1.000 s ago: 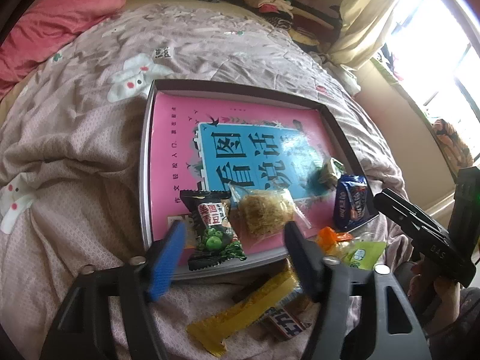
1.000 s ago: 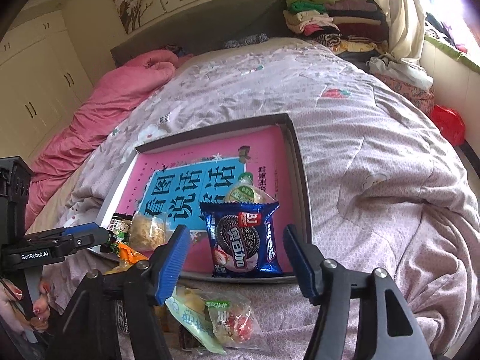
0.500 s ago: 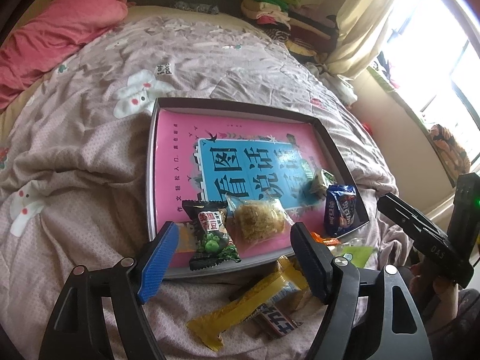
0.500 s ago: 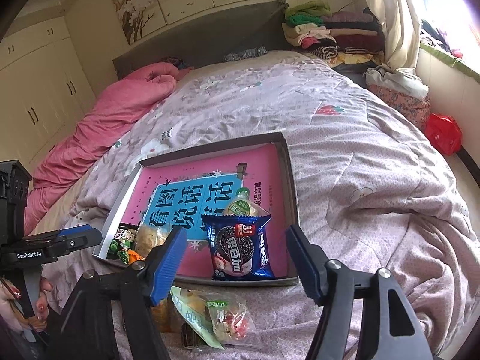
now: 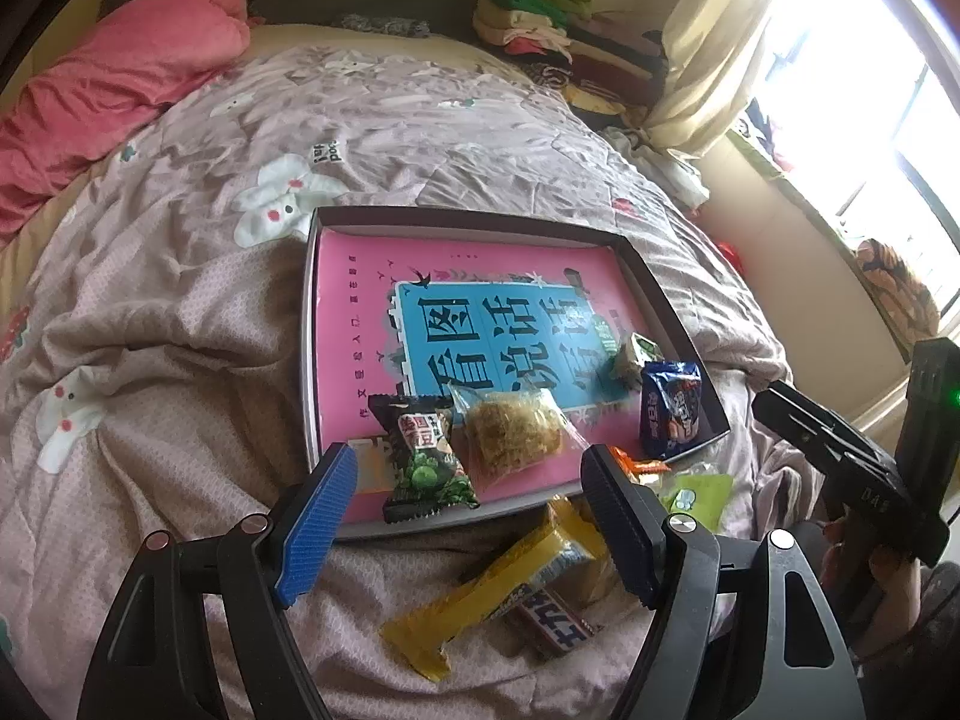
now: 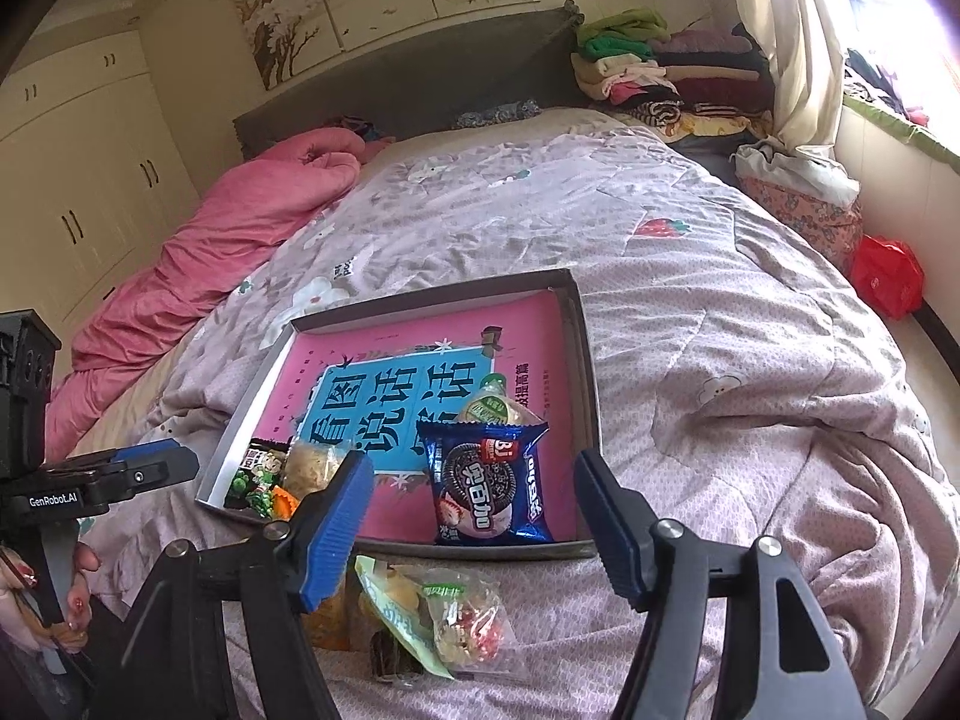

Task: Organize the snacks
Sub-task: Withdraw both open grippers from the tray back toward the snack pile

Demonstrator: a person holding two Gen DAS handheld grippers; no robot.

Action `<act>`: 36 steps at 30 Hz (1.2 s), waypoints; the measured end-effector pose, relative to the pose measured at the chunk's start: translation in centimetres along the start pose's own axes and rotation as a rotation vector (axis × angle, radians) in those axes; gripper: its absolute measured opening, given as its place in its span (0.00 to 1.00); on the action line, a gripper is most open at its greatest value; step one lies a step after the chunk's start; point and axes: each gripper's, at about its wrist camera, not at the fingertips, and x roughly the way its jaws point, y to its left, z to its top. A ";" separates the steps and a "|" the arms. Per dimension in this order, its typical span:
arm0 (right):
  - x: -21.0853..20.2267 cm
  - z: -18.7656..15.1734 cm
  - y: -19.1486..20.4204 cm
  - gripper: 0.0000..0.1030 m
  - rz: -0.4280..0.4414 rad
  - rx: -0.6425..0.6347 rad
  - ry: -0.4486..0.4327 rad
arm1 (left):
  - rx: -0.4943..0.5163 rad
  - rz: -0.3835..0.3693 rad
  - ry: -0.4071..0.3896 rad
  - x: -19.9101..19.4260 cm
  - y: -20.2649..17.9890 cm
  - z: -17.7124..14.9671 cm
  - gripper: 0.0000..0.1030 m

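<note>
A shallow grey tray [image 5: 456,217] lined in pink and blue lies on the bed. Along its near side lie a black-and-green pea packet [image 5: 429,456], a clear packet of yellow crisps [image 5: 516,429], a blue cookie packet [image 5: 672,408] and a small green packet [image 5: 636,354]. My left gripper [image 5: 468,516] hovers open above the tray's near rim, holding nothing. Below it on the quilt lie a yellow bar [image 5: 498,588] and a chocolate bar [image 5: 552,624]. My right gripper [image 6: 474,516] is open and empty, just short of the cookie packet [image 6: 486,486] in the tray [image 6: 591,396].
More loose snacks lie on the quilt in front of the tray: a green-and-white packet [image 6: 390,606] and a clear candy packet [image 6: 462,624]. A pink duvet [image 6: 240,222] is heaped at the bed's far left. Folded clothes [image 6: 636,66] are stacked by the headboard. A hand [image 6: 36,600] holds the left gripper.
My left gripper has drawn up and back a little from the tray. The right gripper's jaws stand slightly wider. No snack has moved.
</note>
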 end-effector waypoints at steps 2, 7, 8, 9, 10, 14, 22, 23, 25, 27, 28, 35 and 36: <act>-0.2 -0.1 0.1 0.67 0.000 -0.001 -0.001 | 0.001 -0.002 0.001 -0.1 0.0 -0.2 0.76; -0.5 -0.3 0.4 0.67 0.007 -0.005 -0.001 | 0.003 -0.002 0.007 -0.2 0.2 -0.6 0.76; -0.5 -0.4 0.4 0.67 0.009 -0.005 -0.001 | 0.003 -0.001 0.008 -0.3 0.2 -0.7 0.76; -0.6 -0.5 0.5 0.67 0.010 -0.006 0.000 | 0.004 -0.002 0.009 -0.3 0.2 -0.8 0.76; -0.6 -0.6 0.6 0.67 0.011 -0.008 0.002 | 0.005 -0.002 0.010 -0.3 0.2 -0.8 0.76; -0.8 -0.8 0.8 0.67 0.014 -0.016 0.007 | 0.014 0.000 0.006 -0.5 0.1 -1.1 0.76; -1.3 -1.4 0.8 0.67 0.010 -0.029 0.012 | 0.045 0.003 0.011 -1.0 -0.4 -2.0 0.76; -1.3 -1.5 0.8 0.67 0.009 -0.029 0.013 | 0.048 0.003 0.013 -1.0 -0.5 -2.0 0.76; -1.5 -1.7 0.7 0.67 0.008 -0.027 0.015 | 0.056 0.006 0.015 -1.0 -0.6 -2.2 0.76; -1.6 -1.9 0.7 0.67 0.005 -0.028 0.016 | 0.065 0.007 0.019 -1.1 -0.8 -2.4 0.76; -1.7 -2.0 0.7 0.67 0.002 -0.027 0.017 | 0.067 0.008 0.022 -1.1 -0.9 -2.5 0.76; -1.9 -2.3 0.7 0.67 0.004 -0.029 0.023 | 0.082 0.007 0.038 -1.0 -1.3 -3.1 0.76; -1.9 -2.4 0.7 0.67 0.006 -0.031 0.023 | 0.083 0.007 0.041 -1.0 -1.3 -3.1 0.76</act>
